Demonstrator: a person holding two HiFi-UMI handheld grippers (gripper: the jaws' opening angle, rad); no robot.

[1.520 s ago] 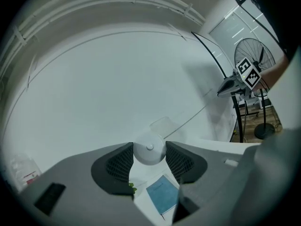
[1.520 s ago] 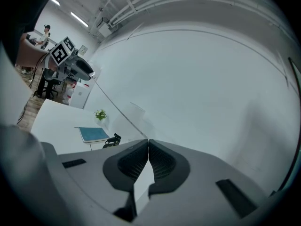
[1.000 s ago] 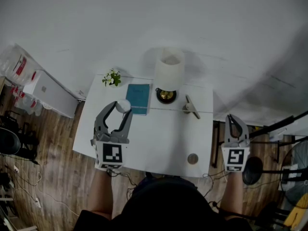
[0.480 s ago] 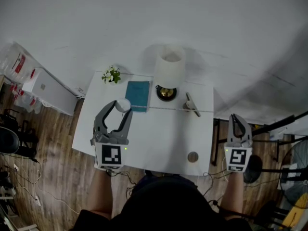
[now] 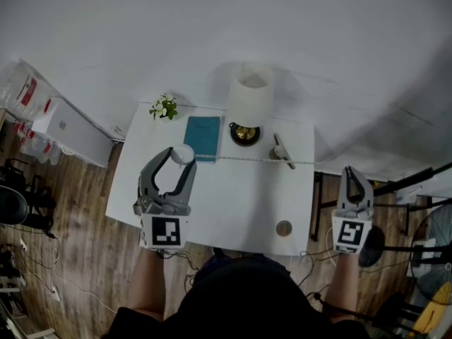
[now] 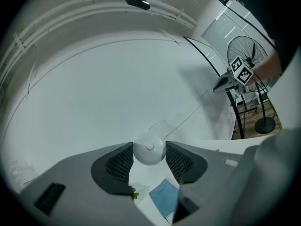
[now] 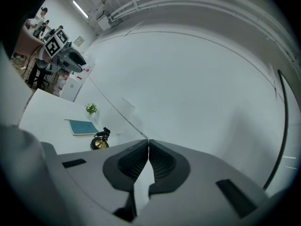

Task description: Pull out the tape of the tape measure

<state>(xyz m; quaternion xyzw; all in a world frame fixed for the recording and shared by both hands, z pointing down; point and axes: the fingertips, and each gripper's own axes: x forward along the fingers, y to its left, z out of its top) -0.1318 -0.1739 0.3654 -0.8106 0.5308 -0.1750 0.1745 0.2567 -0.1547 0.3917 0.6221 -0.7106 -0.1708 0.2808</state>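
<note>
The left gripper (image 5: pixel 179 159) hugs the round white plastic tape measure case (image 6: pixel 149 150) between its two pads (image 6: pixel 120 161), so the case cannot slide away. The right gripper (image 7: pixel 148 142) is squeezed tight on the end of the thin pale tape (image 5: pixel 247 159), out past the right edge of the white surface (image 5: pixel 233 203). Holding both ends keeps the tape in a straight line over the surface, just in front of the white lamp (image 5: pixel 251 97) and the blue book (image 5: pixel 203 140).

The head view shows the whole line from one gripper to the other. Only the gripper views show the grips up close: the case sits snug between the pads, and the tape is pinched at the tips.
</note>
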